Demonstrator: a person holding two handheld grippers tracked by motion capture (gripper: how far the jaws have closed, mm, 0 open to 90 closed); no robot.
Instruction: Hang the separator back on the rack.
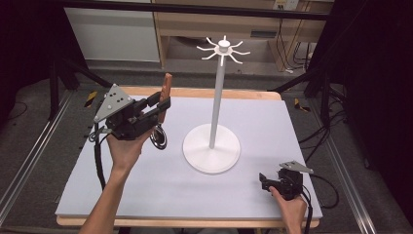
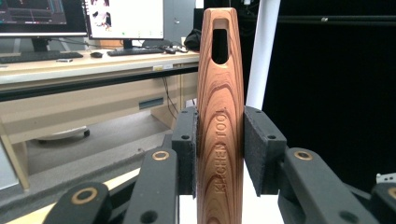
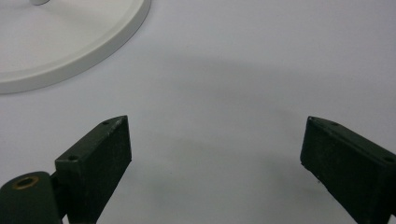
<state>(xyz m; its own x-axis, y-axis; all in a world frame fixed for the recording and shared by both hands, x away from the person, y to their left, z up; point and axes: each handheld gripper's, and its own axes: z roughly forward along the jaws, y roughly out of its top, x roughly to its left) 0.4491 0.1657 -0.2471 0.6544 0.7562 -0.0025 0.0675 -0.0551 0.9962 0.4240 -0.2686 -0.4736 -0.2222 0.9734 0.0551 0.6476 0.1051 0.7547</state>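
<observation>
Clamping the wooden utensil handle (image 2: pixel 220 140) in my left gripper (image 1: pixel 158 108), right gripper (image 3: pixel 215 158) released, I risk missing the rack hooks (image 1: pixel 223 49) through tilt.

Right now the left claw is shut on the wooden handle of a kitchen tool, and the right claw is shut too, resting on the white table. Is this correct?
Not quite. The right claw is open: the right gripper view shows its jaws wide apart over the table with nothing between them. The left claw is indeed shut on the wooden handle.

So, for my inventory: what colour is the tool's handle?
Reddish-brown striped wood handle, clearest in the left gripper view.
</observation>
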